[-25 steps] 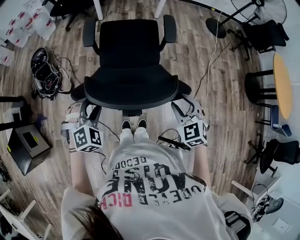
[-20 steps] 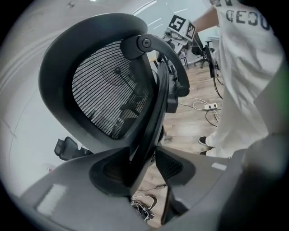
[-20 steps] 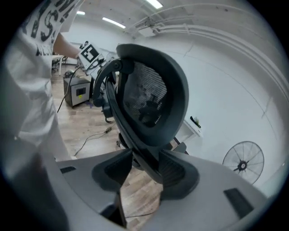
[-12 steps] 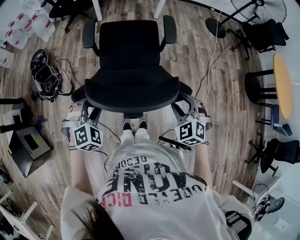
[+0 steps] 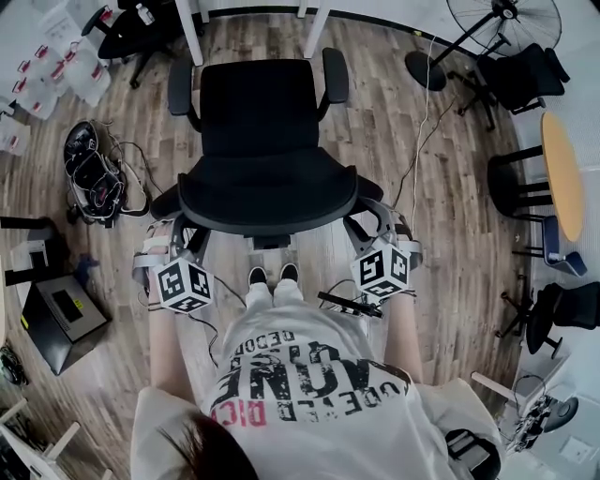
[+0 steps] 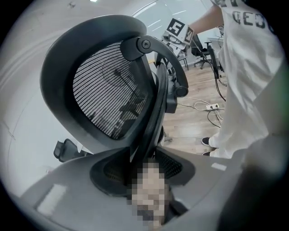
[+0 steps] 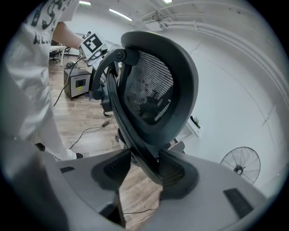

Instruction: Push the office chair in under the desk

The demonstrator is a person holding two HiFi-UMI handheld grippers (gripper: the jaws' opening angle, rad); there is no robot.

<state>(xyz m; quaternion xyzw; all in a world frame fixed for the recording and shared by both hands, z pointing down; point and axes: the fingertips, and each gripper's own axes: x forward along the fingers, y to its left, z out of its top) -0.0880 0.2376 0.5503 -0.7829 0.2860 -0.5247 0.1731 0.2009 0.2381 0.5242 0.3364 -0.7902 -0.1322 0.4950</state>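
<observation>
A black office chair [image 5: 267, 117] stands on the wood floor with its seat towards two white desk legs [image 5: 194, 28] at the top of the head view. Its mesh backrest [image 5: 267, 192] is nearest me. My left gripper [image 5: 173, 236] grips the backrest's left edge and my right gripper [image 5: 375, 223] its right edge. In the left gripper view the backrest frame [image 6: 149, 103] runs down between the jaws of the left gripper [image 6: 143, 162], both pads against it. In the right gripper view the frame [image 7: 135, 131] likewise fills the gap of the right gripper [image 7: 144, 169].
A bundle of cables and gear [image 5: 94, 173] and a black box [image 5: 56, 314] lie left of the chair. A cable [image 5: 422, 122] trails on the floor at right. A fan [image 5: 506, 19], other chairs [image 5: 530, 70] and a round wooden table [image 5: 562, 173] stand at right.
The chair and both grippers have moved forward towards the desk legs, and the person's feet have followed. Both grippers stay on the backrest's edges.
</observation>
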